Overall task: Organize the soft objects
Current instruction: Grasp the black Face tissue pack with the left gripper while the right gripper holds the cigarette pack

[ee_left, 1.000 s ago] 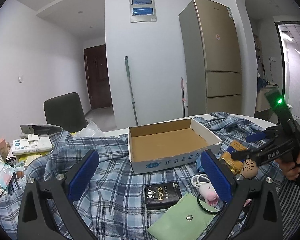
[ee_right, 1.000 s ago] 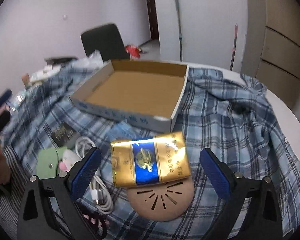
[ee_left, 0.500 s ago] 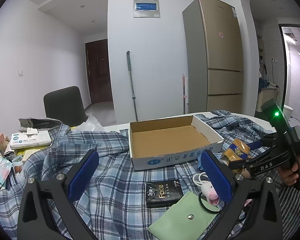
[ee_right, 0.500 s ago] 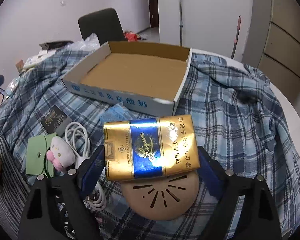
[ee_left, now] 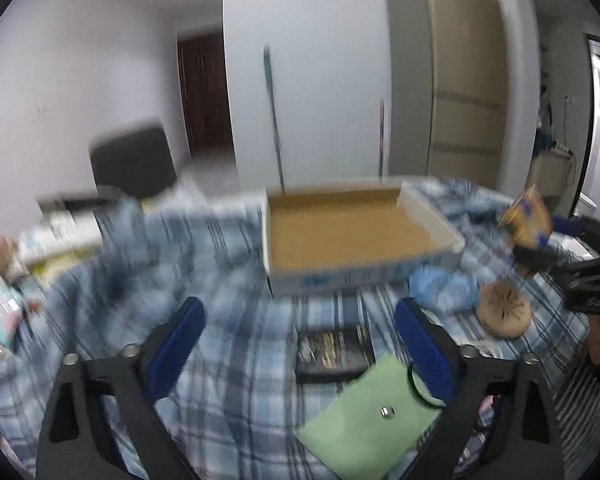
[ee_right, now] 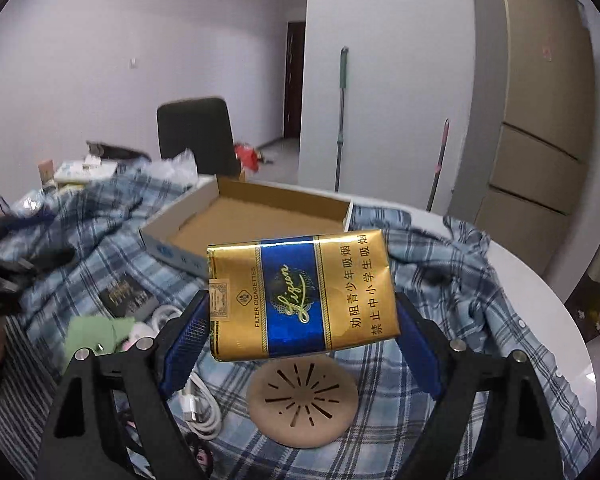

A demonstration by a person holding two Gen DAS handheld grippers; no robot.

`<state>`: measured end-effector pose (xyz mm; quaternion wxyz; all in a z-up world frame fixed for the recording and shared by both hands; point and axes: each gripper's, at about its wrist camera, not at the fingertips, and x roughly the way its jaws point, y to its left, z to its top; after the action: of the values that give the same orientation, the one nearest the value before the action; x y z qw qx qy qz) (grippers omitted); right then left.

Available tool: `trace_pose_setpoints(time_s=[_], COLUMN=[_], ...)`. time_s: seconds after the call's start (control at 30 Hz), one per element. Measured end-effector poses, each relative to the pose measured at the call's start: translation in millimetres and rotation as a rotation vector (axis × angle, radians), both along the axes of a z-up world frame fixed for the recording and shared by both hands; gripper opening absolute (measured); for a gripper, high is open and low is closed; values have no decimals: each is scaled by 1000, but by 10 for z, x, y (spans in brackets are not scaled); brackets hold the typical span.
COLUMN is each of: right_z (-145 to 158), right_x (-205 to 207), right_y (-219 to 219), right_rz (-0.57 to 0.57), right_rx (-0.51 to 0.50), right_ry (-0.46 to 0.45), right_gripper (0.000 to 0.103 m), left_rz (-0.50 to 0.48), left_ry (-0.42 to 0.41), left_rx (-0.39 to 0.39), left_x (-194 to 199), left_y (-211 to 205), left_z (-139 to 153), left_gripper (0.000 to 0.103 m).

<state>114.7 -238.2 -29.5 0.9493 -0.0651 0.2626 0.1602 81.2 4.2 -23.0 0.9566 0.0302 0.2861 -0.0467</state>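
My right gripper (ee_right: 302,330) is shut on a gold and blue soft cigarette pack (ee_right: 300,296) and holds it in the air above a round tan disc (ee_right: 302,404). The pack also shows at the right of the left wrist view (ee_left: 526,222). An open cardboard box (ee_right: 256,220) with a brown floor lies beyond it on the plaid shirt (ee_right: 440,280); the box shows mid-frame in the left wrist view (ee_left: 348,236). My left gripper (ee_left: 300,344) is open and empty above a black tissue pack (ee_left: 332,350) and a green pouch (ee_left: 372,416).
A white cable (ee_right: 196,400) and a pink plush (ee_right: 138,334) lie left of the disc. A blue plastic wrapper (ee_left: 444,290) lies by the box front. Clutter (ee_left: 56,232) sits at the table's left. A dark chair (ee_right: 196,136) stands behind.
My right gripper closed on the cigarette pack and lifted it off the tan disc. The left gripper view shifted and is blurred by motion.
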Motion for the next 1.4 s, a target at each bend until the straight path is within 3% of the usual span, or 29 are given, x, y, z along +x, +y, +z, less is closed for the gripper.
trace_pose_setpoints(time_s=[0.1,0.27,0.5,0.7,0.77,0.83,0.9,0.93,1.07,1.17,1.4], right_z=[69,4,-57,-89,-91,-94,-101,-107,-132,-134,-132], right_x=[-65,-134,-151,-114,-119,-129,-116,-108,-76,-90,-136], right_y=[-23,112,155,124,143,158,171,172,168,148,139], right_rz=[26,58,39,33,35,38,38,39,35,34,38], right_rx=[66,49,10,16,9,3,-2,-2,-2,6,11], right_ry=[15,30,22,45,44,43,49,53,69,54,28], right_gripper=[86,86,86,86,86,86,86,86,86,86,86], left_rz=[-14,-53,-64,-72,-70,-72,-78,-86,-87,-72,-90], left_ry=[142,233,300,364,381,398,416,419,397,325,31], left_rx=[-46,-52,38,21,12,3,-5,-12,-25,-39,-24], left_x=[201,341,580,650,676,694,713,714,680,594,140], left_y=[24,-79,-250,-246,-224,-212,-208,-207,-190,-145,-125], left_z=[-149,-302,-388,-546,-578,-611,-649,-657,-634,-543,-198], left_gripper=[92,92,92,92,88,73,66,65,64,64,64])
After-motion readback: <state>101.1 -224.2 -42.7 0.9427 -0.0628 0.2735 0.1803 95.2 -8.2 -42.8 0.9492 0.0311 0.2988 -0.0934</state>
